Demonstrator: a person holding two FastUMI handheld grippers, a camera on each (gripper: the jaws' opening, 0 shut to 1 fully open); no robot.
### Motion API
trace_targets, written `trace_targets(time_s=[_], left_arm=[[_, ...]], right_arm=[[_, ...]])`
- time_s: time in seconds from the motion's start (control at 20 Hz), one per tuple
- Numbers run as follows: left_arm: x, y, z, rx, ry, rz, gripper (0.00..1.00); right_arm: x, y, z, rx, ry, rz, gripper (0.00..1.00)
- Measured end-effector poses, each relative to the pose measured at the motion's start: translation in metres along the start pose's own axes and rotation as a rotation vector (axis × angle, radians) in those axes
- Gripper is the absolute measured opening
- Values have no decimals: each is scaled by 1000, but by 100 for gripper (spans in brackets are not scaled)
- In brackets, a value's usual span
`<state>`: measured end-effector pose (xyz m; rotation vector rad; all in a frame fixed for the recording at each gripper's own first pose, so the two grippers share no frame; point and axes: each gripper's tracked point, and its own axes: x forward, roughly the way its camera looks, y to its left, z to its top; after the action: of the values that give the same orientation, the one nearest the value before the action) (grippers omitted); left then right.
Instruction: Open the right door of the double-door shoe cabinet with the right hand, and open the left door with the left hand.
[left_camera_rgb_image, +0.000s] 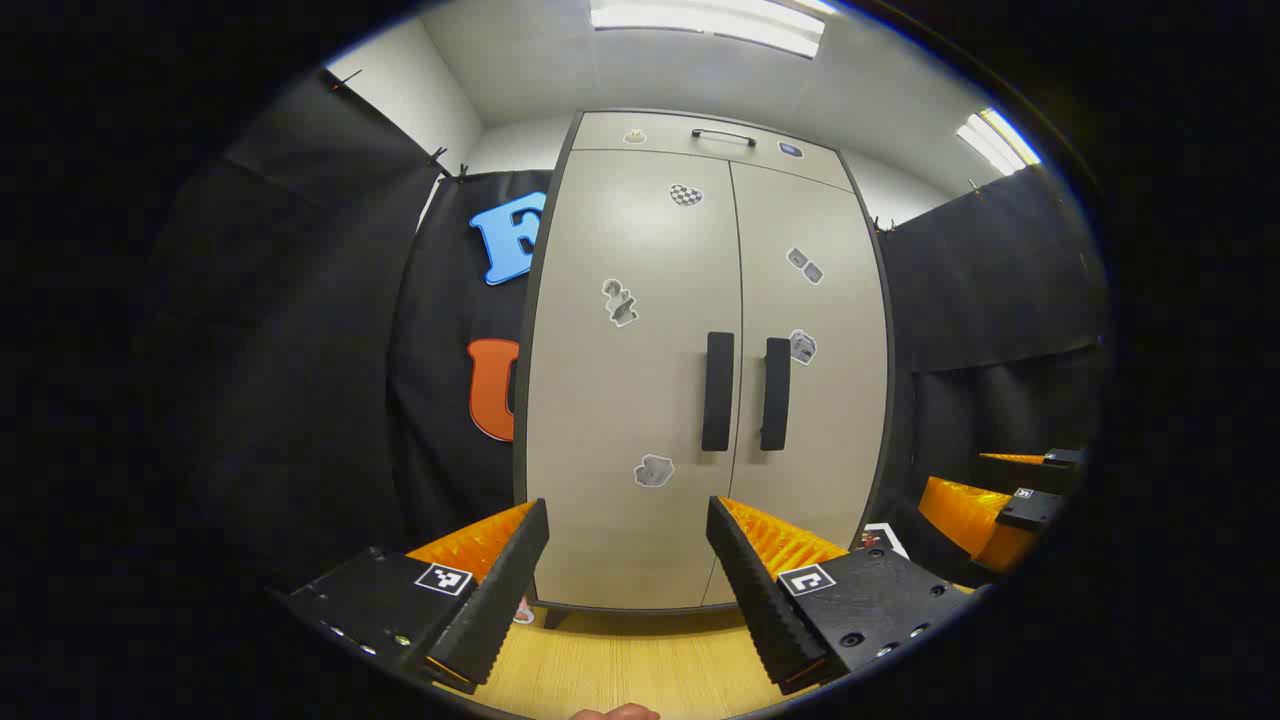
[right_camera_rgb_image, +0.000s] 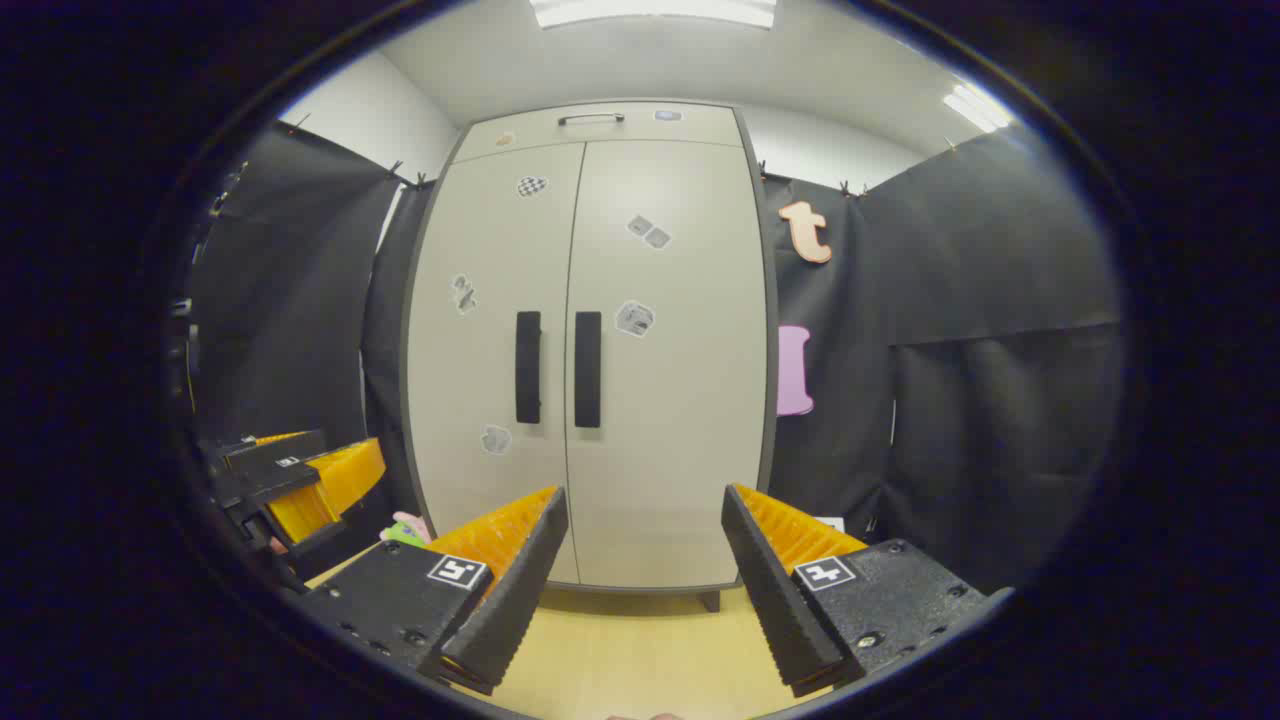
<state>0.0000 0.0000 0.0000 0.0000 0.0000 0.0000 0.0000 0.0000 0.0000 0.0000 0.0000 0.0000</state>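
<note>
I hold both grippers back from the cabinet (right_camera_rgb_image: 585, 340), fingers spread wide and empty, so each can line up on its own handle. Both doors are shut; the right handle (right_camera_rgb_image: 588, 369) and left handle (left_camera_rgb_image: 717, 391) sit side by side at mid-height.

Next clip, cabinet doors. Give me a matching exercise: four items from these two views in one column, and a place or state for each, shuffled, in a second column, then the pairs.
Items
1. left door handle
2. top drawer handle
3. checkered sticker
4. left gripper

Places or states
A. near the top of the left door
B. open, holding nothing, short of the cabinet
C. upright bar by the centre seam
D. horizontal, above both doors

Pairs: 1-C, 2-D, 3-A, 4-B
</note>
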Motion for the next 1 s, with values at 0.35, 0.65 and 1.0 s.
trace_targets(time_s=[0.35,0.65,1.0], left_arm=[[1,-1,3,6,-9,-5,95],[1,-2,4,13,-8,-7,95],[4,1,8,29,-22,6,95]], right_arm=[[-2,-8,7,8,-37,-20,97],[0,-7,3,9,-25,-15,96],[3,-5,10,-3,-35,-18,96]])
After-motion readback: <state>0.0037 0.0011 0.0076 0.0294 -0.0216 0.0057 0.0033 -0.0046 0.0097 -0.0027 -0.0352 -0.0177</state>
